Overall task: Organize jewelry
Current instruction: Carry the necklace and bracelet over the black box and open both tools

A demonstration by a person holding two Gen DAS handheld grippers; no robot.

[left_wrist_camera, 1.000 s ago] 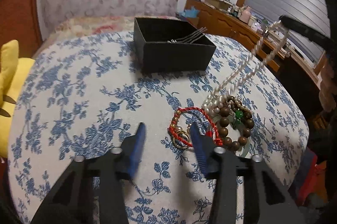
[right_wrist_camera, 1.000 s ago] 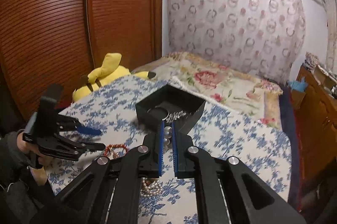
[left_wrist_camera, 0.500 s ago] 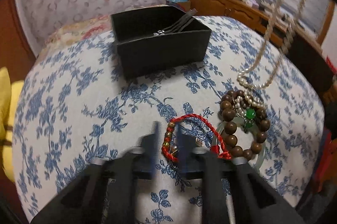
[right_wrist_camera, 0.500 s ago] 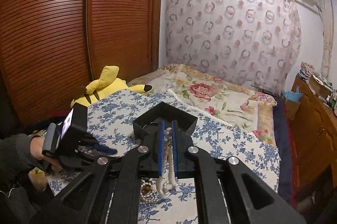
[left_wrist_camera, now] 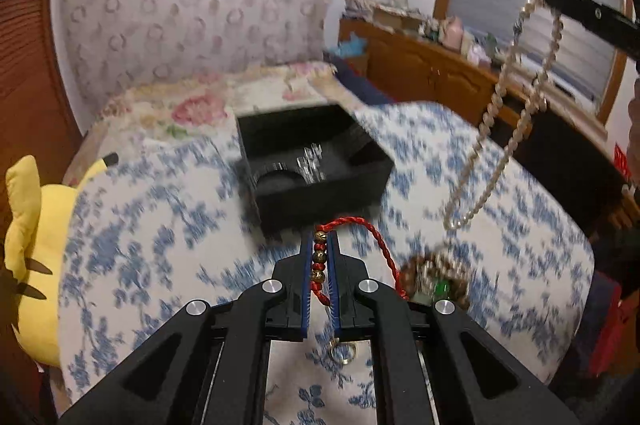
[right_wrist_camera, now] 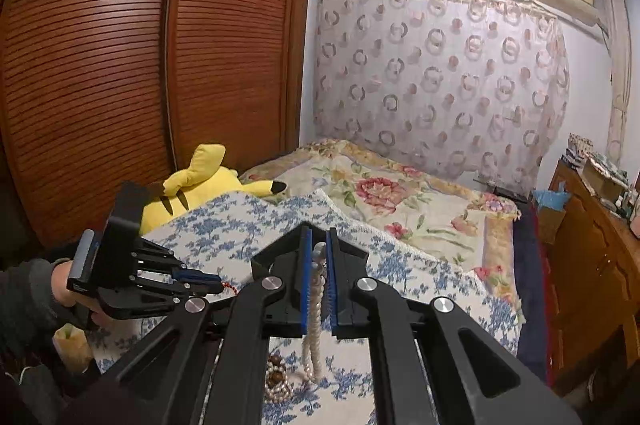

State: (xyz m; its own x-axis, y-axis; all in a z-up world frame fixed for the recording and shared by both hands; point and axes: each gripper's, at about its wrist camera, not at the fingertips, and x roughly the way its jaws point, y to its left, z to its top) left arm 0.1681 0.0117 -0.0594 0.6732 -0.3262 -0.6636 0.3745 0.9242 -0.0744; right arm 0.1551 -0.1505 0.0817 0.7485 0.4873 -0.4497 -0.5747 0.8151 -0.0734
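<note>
A second ago our left gripper (left_wrist_camera: 320, 245) stood wide open over the red cord bracelet (left_wrist_camera: 352, 225) on the cloth; now its blue pads are clamped on the bracelet's beaded stretch, and the cord loops up past the tips while a small gold ring (left_wrist_camera: 343, 351) dangles below the jaws. The bracelet has come up off the cloth with the gripper, and the black box (left_wrist_camera: 316, 161) now sits nearer the middle of the left view. Our right gripper (right_wrist_camera: 318, 249) was already pinched on the pearl necklace (right_wrist_camera: 314, 321) and has carried it higher: most of the strand now hangs free, though we cannot tell whether its lowest loop still touches the pile beneath. In the left view the necklace (left_wrist_camera: 504, 121) swings in two strands from the right gripper's finger at the upper right.

The wooden bead bracelet (left_wrist_camera: 436, 281) with its green stone remains on the tablecloth (left_wrist_camera: 140, 245), white with blue flowers, to the right of our left gripper. The black box stands open further back, something silvery glinting inside. A yellow plush toy (right_wrist_camera: 204, 181) lies beside the cloth's left edge. Behind are a floral bedspread (right_wrist_camera: 400, 197), a ring-patterned curtain (right_wrist_camera: 440, 77), a slatted wooden wardrobe (right_wrist_camera: 140, 65) and a wooden dresser (left_wrist_camera: 440, 65)
</note>
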